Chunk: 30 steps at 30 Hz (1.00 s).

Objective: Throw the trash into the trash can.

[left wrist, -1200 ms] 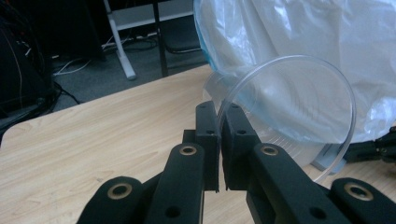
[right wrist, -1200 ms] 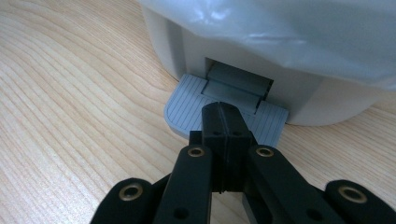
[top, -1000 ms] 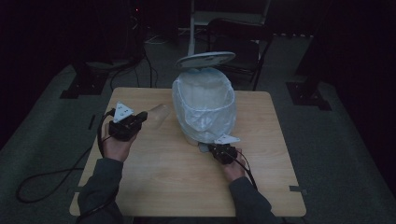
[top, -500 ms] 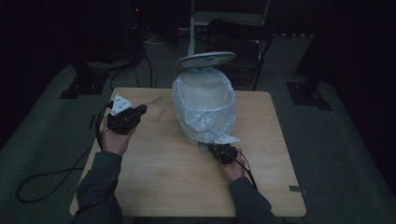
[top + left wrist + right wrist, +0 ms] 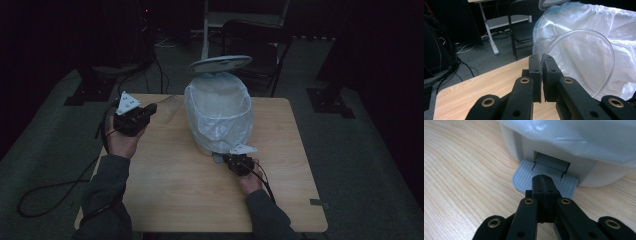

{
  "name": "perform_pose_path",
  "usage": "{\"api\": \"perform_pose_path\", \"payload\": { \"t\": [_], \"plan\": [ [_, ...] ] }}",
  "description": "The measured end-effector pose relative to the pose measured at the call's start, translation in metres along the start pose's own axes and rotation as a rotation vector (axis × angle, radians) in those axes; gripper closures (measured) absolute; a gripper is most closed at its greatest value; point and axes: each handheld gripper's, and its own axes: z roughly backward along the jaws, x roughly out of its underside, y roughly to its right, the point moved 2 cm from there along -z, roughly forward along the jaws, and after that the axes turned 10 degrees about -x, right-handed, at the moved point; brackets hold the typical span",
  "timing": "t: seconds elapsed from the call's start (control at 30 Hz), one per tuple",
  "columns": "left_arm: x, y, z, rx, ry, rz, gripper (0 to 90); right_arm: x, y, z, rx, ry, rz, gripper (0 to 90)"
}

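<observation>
A white pedal bin [image 5: 218, 117] lined with a translucent plastic bag [image 5: 222, 125] stands near the far middle of the wooden surface [image 5: 175, 190], its round lid [image 5: 220, 63] raised open behind it; a dark folding chair [image 5: 255, 45] stands on the floor beyond the surface.

The left gripper [image 5: 145, 114] is held up over the surface's left side, well apart from the right one; in the left gripper view its jaws are pinched on the rim of a clear plastic cup [image 5: 584, 62], which lies on its side with its open mouth toward the camera, just beside the bag-covered wall of the bin; in the high view the cup [image 5: 169, 106] shows faintly between the gripper and the bin.

The right gripper [image 5: 227, 161] sits low at the near foot of the bin; in the right gripper view its jaws are pressed together with nothing between them, their tips resting on the grey ribbed foot pedal [image 5: 524, 176] that juts from a slot in the bin's base; the bag's edge hangs just above that slot.
</observation>
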Motion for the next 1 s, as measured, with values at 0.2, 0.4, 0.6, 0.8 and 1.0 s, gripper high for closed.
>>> {"api": "perform_pose_path", "payload": {
  "t": [0.2, 0.4, 0.6, 0.8, 1.0],
  "plan": [
    [-0.01, 0.001, -0.001, 0.001, 0.01, -0.012, 87.5, 0.0, 0.0, 0.0, 0.0, 0.0, 0.0, 90.0],
    [-0.018, 0.003, -0.001, 0.003, 0.021, -0.021, 87.5, 0.0, 0.0, 0.0, -0.001, 0.0, 0.0, 90.0],
    [-0.024, 0.003, -0.003, 0.003, 0.024, -0.026, 87.5, 0.0, 0.0, 0.0, -0.002, 0.002, -0.001, 90.0],
    [-0.029, 0.002, -0.004, 0.003, 0.03, -0.029, 87.5, 0.0, 0.0, 0.0, -0.003, 0.002, 0.0, 90.0],
    [-0.038, 0.004, -0.002, 0.006, 0.048, -0.031, 87.5, 0.0, 0.0, 0.0, -0.002, 0.002, 0.0, 90.0]
  ]
}}
